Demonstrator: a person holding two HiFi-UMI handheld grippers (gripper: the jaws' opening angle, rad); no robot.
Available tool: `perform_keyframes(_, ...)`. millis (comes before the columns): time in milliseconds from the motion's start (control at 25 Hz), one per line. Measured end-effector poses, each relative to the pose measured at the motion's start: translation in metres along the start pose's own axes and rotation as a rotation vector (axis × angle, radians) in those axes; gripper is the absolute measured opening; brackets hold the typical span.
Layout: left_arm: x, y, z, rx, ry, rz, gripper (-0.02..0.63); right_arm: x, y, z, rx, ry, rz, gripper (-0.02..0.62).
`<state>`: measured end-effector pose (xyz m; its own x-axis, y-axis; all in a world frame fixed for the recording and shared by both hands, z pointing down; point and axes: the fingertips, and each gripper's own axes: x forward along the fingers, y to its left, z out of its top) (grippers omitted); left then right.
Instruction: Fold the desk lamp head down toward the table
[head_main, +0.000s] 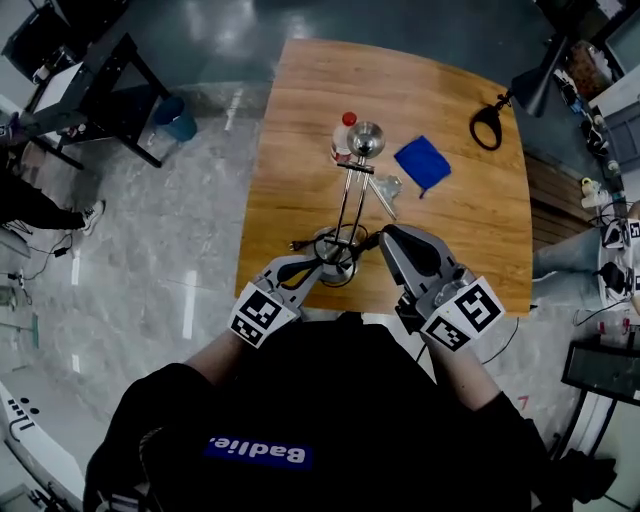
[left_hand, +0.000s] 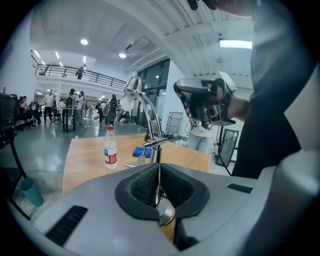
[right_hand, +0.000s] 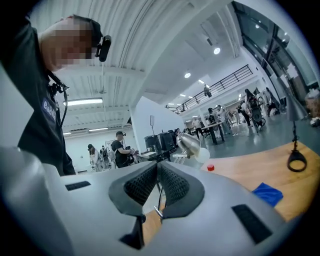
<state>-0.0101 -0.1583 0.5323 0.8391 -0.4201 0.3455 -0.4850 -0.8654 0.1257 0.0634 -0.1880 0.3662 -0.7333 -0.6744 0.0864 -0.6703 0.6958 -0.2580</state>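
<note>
Shirt print: a blue strip (head_main: 258, 452) on the person's black shirt is showing white lettering, apparently "Badlie".
Left tongs: the grey left gripper (left_hand: 158, 169) is pressing its ribbed black pads fully together, gripping nothing, just left of the lamp's round base.
Right tongs: the grey right gripper (right_hand: 158, 171) is likewise holding its pads closed and empty, just right of that base.
Lamp: the silver metal desk lamp (head_main: 366, 141) is standing at the near edge of the wooden table (head_main: 290, 150), its cone head raised on thin rods.
Bottle: the clear plastic bottle with red cap (left_hand: 110, 148) is standing upright beyond the lamp; label print unreadable, contents indiscernible.
Cloth: a folded blue cloth (head_main: 422, 162) is lying to the right of the bottle.
</note>
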Motion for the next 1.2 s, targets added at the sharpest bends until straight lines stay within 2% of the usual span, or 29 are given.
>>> perform_keyframes(80,0.008,0.004,-0.007,0.007,0.004,0.013,0.006,0.004,-0.007,0.0,0.014,0.02,0.015,0.006)
perform_keyframes(200,0.018,0.009,-0.012,-0.012,-0.001,0.03,0.078,0.011,-0.02,-0.001,0.049,0.055,0.031,0.014)
perform_keyframes(360,0.034,0.014,-0.018,-0.011,0.01,0.035,0.148,0.022,-0.035,-0.009,0.126,0.099,0.051,0.08)
perform_keyframes(440,0.041,0.018,-0.02,-0.01,0.01,0.039,0.165,0.028,-0.04,-0.014,0.175,0.119,0.069,0.125)
perform_keyframes(560,0.052,0.019,-0.019,-0.007,0.004,0.027,0.17,0.038,-0.045,-0.021,0.264,0.144,0.107,0.143)
perform_keyframes(840,0.07,0.016,-0.014,0.029,-0.021,-0.011,0.169,0.063,-0.054,-0.028,0.472,0.175,0.176,0.143)
perform_keyframes(1000,0.078,0.017,-0.011,0.04,-0.03,-0.013,0.169,0.072,-0.052,-0.031,0.533,0.185,0.225,0.14)
perform_keyframes(1040,0.08,0.016,-0.011,0.042,-0.029,-0.015,0.167,0.072,-0.052,-0.031,0.541,0.182,0.232,0.112)
perform_keyframes(1080,0.082,0.015,-0.012,0.042,-0.028,-0.019,0.166,0.073,-0.052,-0.031,0.553,0.175,0.239,0.044)
perform_keyframes(1200,0.082,0.013,-0.011,0.031,-0.043,-0.038,0.149,0.072,-0.051,-0.03,0.621,0.146,0.268,0.029)
